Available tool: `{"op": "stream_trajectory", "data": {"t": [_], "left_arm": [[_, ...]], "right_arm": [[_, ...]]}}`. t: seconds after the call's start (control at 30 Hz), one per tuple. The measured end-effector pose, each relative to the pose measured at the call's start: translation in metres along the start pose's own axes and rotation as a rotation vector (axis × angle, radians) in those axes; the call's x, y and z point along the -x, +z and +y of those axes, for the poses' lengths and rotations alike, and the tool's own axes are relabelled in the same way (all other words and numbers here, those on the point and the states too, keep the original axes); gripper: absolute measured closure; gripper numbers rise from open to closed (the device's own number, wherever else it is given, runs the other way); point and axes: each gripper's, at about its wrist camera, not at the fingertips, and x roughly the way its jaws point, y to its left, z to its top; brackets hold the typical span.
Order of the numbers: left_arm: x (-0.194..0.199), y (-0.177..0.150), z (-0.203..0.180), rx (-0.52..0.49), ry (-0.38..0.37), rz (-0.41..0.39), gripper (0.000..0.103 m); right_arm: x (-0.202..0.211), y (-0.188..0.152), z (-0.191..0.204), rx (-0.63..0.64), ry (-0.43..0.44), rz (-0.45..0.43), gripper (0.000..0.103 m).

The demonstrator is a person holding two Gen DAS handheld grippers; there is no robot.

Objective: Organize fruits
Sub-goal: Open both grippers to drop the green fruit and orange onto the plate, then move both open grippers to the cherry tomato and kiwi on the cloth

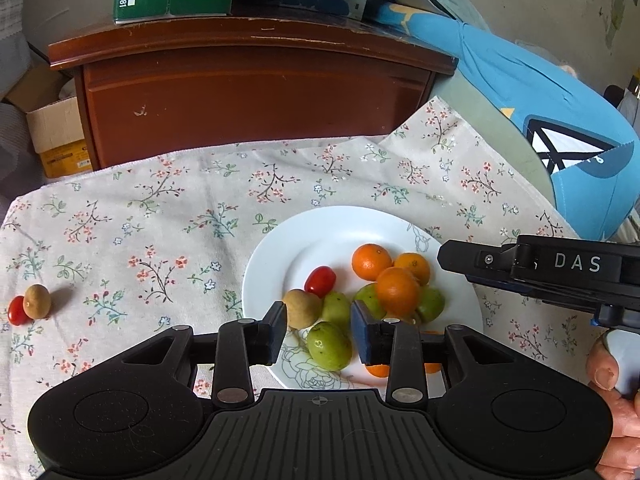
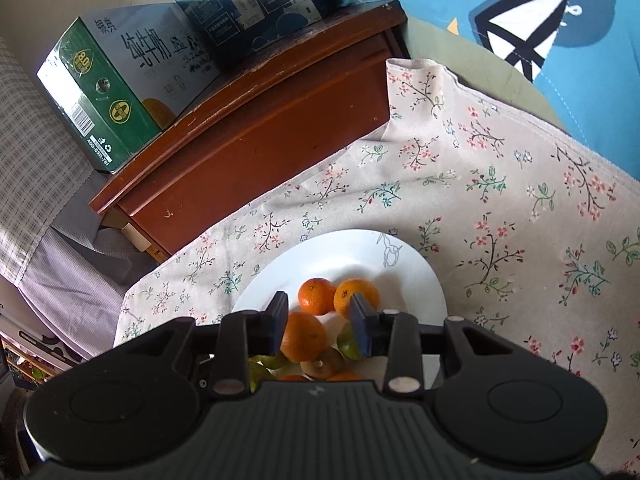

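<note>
Stray cherry tomato and longan only in left view

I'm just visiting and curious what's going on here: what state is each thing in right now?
left claw: open, empty, over the plate's near side
right claw: open, empty, over the oranges
white plate: flat on the cloth, holding piled fruit
oranges: heaped on the plate
green fruits: on the plate
loose cherry tomato: on the cloth, touching a brown fruit
</note>
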Motion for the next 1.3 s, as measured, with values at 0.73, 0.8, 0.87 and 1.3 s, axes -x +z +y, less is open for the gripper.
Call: {"op": "stream_trajectory", "data": {"t": [0.73, 0.8, 0.87, 1.3], "left_arm": [[0.017, -0.003, 0.024, 0.008, 0.092, 0.001, 0.052], [0.019, -0.003, 0.025, 0.009, 0.098, 0.000, 0.052], [0.022, -0.003, 0.026, 0.007, 0.103, -0.001, 0.052], [0.044, -0.003, 0.063, 0.069, 0.191, -0.022, 0.051]], "right_arm": [[-0.001, -0.012, 0.027, 0.134, 0.013, 0.026, 0.067], [-0.001, -0.012, 0.029, 0.137, 0.016, 0.030, 0.067], [-0.001, -0.013, 0.031, 0.142, 0.019, 0.034, 0.067], [-0.006, -0.025, 0.056, 0.208, 0.047, 0.064, 0.067]]}}
